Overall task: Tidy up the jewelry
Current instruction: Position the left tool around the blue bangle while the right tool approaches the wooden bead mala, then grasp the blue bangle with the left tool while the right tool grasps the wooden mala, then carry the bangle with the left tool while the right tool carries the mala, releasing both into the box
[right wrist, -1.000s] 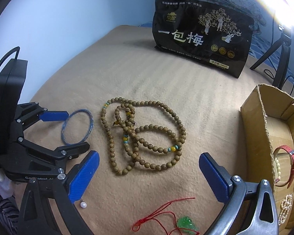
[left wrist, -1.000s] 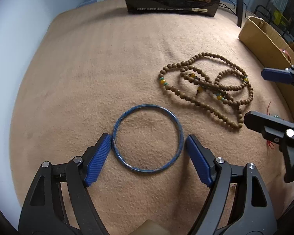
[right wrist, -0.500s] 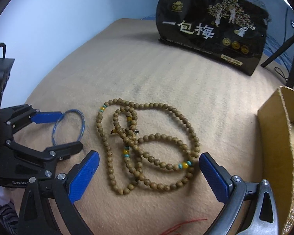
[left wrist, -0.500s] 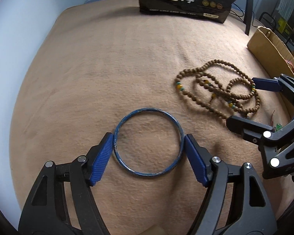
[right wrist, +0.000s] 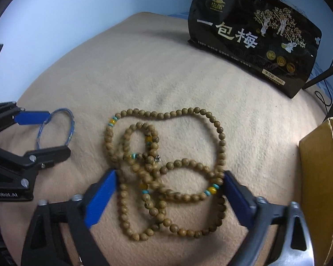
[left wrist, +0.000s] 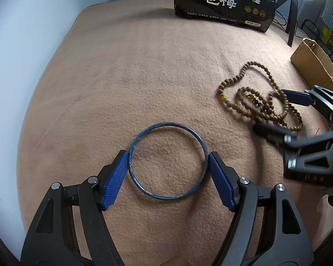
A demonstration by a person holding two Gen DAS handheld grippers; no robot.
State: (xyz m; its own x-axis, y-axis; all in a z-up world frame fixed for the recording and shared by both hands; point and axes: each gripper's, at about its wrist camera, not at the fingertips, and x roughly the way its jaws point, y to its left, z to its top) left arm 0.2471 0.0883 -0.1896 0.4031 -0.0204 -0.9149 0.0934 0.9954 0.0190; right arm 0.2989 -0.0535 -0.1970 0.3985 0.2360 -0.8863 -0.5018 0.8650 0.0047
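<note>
A blue bangle (left wrist: 167, 160) lies flat on the tan blanket (left wrist: 144, 71). My left gripper (left wrist: 167, 161) has a pad touching each side of it and is closed on it. The bangle also shows in the right wrist view (right wrist: 55, 128). A long wooden bead necklace (right wrist: 164, 166) with yellow and turquoise beads lies tangled to the right; it also shows in the left wrist view (left wrist: 259, 102). My right gripper (right wrist: 169, 177) is open, low over the necklace, with one pad on each side of the pile.
A black snack bag (right wrist: 255, 33) stands at the back of the blanket. A cardboard box (right wrist: 322, 173) stands at the right edge. A black tripod leg (left wrist: 292, 17) stands behind the bag. A pale wall runs along the left.
My right gripper moved forward and down until its pads straddle the bead necklace. My left gripper stayed around the bangle and closed slightly onto its sides.
</note>
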